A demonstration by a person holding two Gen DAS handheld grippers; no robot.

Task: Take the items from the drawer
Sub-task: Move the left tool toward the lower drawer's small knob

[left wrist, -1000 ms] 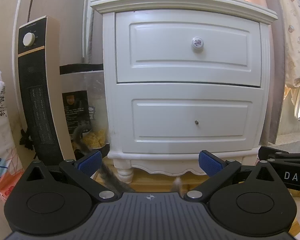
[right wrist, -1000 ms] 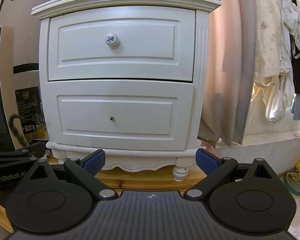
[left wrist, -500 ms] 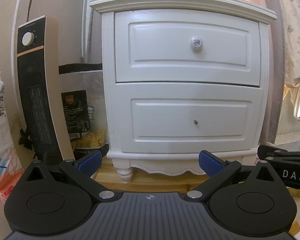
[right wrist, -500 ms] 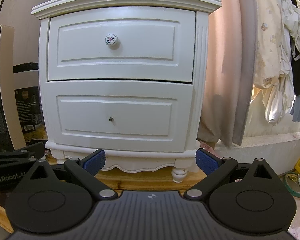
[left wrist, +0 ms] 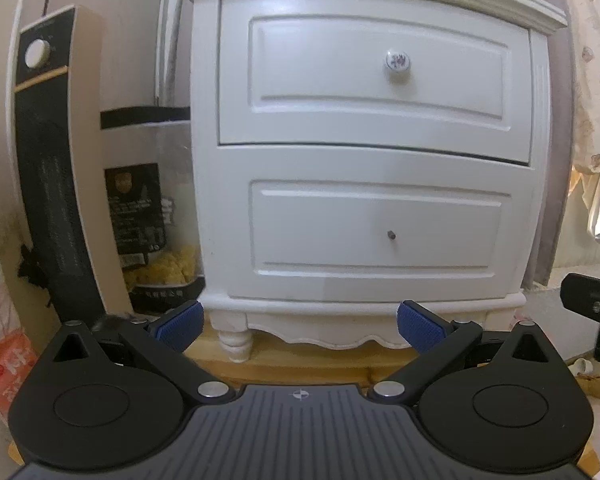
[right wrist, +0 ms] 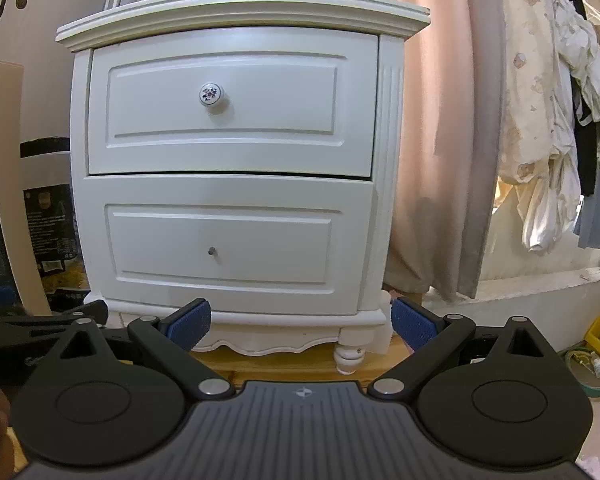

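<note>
A white nightstand (left wrist: 364, 152) with two shut drawers stands ahead on a wooden platform; it also shows in the right wrist view (right wrist: 228, 168). The top drawer (left wrist: 376, 76) has a round patterned knob (left wrist: 397, 60), also seen in the right wrist view (right wrist: 211, 94). The bottom drawer (left wrist: 380, 232) has only a small dark stud (left wrist: 391, 235). My left gripper (left wrist: 300, 326) is open and empty, low in front of the nightstand's base. My right gripper (right wrist: 300, 322) is open and empty, likewise low and short of the drawers. The drawers' contents are hidden.
A tall black and beige heater (left wrist: 56, 168) and a clear bag with a black label (left wrist: 144, 208) stand left of the nightstand. A pink curtain (right wrist: 440, 128) and hanging clothes (right wrist: 560, 120) are on the right. A tape roll (right wrist: 588, 368) lies on the floor.
Both grippers have moved a little closer to the nightstand and shifted, so it looks larger. A grey furry tail seen beside the left gripper a second ago is gone. Both grippers stay open.
</note>
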